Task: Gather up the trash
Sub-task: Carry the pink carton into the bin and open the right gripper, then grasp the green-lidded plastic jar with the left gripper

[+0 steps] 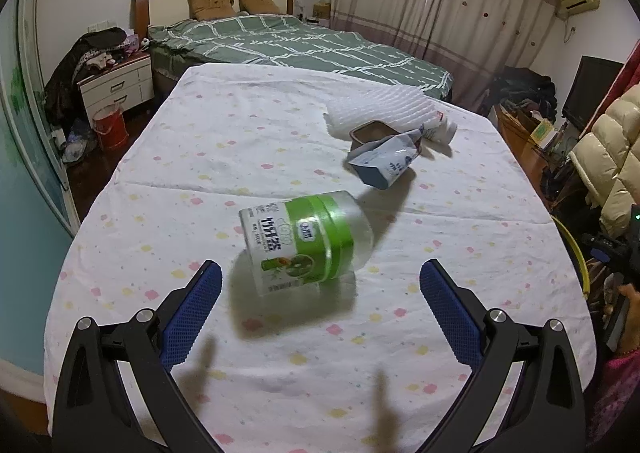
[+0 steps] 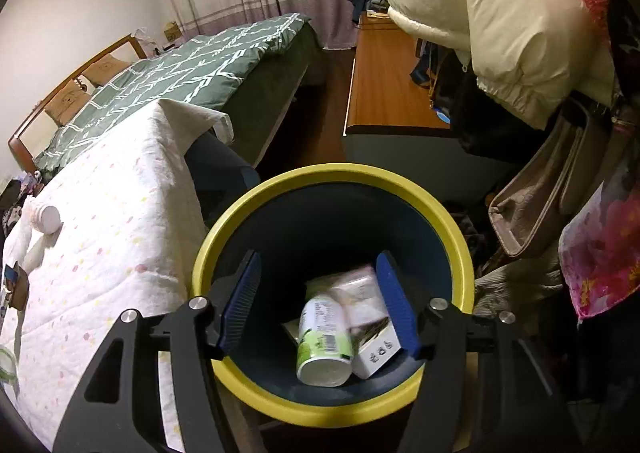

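Note:
A clear bottle with a green label (image 1: 304, 241) lies on its side on the cloth-covered table (image 1: 240, 141). My left gripper (image 1: 320, 265) hovers open just short of it, a finger on each side. Farther back lie a crumpled blue-white pouch (image 1: 384, 159), a brown tray (image 1: 374, 131), white foam netting (image 1: 380, 109) and a small white bottle (image 1: 440, 129). My right gripper (image 2: 319, 257) stands open over the yellow-rimmed bin (image 2: 332, 177). Down inside the bin are a white-green bottle (image 2: 324, 337), a white box (image 2: 376, 353) and a blurred pale packet (image 2: 360, 289) that touches neither pad.
The bin stands by the table's right edge, its rim (image 1: 576, 249) just visible in the left wrist view. A green bed (image 1: 300, 41), a nightstand (image 1: 116, 85) and a red bucket (image 1: 110, 127) lie beyond. A wooden cabinet (image 2: 384, 81) and a cream puffy jacket (image 2: 500, 21) crowd the right.

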The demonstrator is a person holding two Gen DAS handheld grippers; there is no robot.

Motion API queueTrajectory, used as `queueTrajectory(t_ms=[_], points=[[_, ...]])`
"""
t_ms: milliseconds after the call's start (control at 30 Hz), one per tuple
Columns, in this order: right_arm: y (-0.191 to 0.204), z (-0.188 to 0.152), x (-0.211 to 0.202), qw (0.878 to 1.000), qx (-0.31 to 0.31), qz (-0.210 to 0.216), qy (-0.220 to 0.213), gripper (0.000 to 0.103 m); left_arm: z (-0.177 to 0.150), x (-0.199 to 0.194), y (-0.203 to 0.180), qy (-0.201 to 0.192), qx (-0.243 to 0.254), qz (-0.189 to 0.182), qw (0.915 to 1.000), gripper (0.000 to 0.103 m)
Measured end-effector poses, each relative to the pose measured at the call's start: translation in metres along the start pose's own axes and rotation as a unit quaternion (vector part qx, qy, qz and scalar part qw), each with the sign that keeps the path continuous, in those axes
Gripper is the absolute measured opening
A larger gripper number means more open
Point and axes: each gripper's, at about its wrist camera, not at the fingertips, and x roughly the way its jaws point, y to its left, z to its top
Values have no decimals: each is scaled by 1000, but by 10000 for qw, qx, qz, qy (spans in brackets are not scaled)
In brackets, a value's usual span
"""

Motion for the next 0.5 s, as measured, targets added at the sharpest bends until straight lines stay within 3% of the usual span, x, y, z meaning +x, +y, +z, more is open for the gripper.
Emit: queueTrajectory(t_ms=[233,500], points=[[10,0,-1,9999,-66,93,5,58,4,15,0,137,-90,-16,9999,98],[17,-3,1,9998,-87,173,61,58,13,36,-10,153,-429,625,9970,98]])
